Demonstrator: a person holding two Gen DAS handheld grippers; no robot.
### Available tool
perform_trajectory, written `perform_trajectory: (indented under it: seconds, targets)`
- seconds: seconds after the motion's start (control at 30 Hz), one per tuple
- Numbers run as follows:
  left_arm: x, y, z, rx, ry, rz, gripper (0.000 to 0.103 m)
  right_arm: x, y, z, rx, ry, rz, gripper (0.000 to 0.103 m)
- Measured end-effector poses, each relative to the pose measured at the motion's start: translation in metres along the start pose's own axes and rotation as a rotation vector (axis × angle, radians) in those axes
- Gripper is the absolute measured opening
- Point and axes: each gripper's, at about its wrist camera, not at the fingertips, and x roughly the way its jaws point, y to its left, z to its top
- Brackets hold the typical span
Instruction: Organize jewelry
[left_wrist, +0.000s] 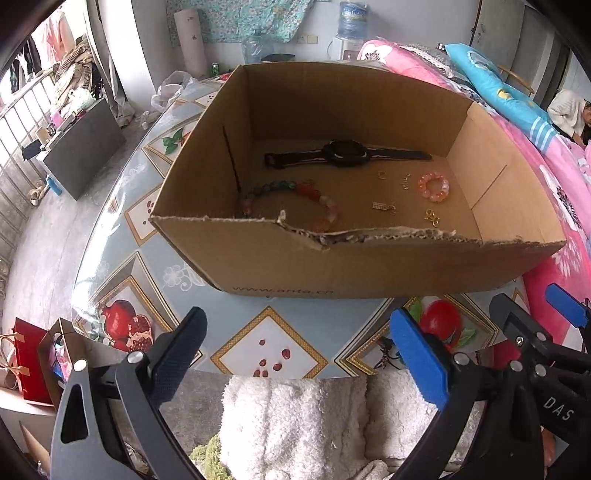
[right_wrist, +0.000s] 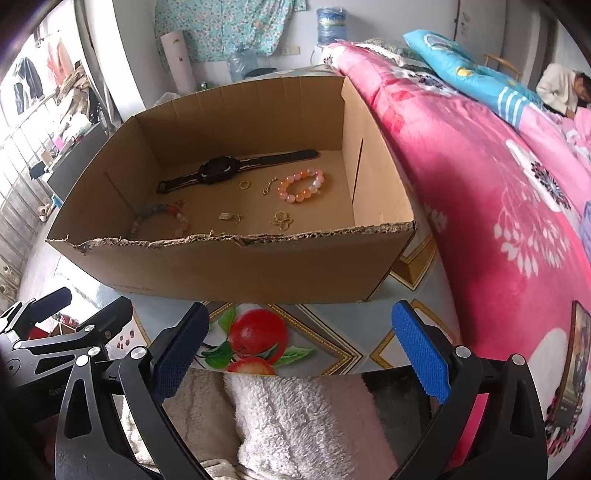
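The table (left_wrist: 155, 295) is carrying an open cardboard box (right_wrist: 229, 269), its torn near wall sitting low enough to be reached over. Inside, the jewelry is lying spread in a single layer, pieces apart: a black watch (right_wrist: 218, 170) along the back, a multicoloured bead bracelet (left_wrist: 295, 199) at left, a pink bead bracelet (right_wrist: 301, 186) at right, small gold pieces (right_wrist: 281, 220) between. The left gripper (left_wrist: 299, 354) and right gripper (right_wrist: 301, 350) are hovering short of the box, both spread wide and holding nothing.

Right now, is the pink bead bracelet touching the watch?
Apart. Right wrist view shows bare cardboard between the pink bead bracelet and the watch strap.
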Motion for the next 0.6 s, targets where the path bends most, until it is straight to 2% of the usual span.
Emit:
perform_trajectory:
  seconds: [0.6]
  targets:
    - [0.0084,-0.0036,0.0083,-0.001,0.027,0.004,0.097,0.0088,-0.0058,0.0089,0.013,0.034,-0.024,0.095]
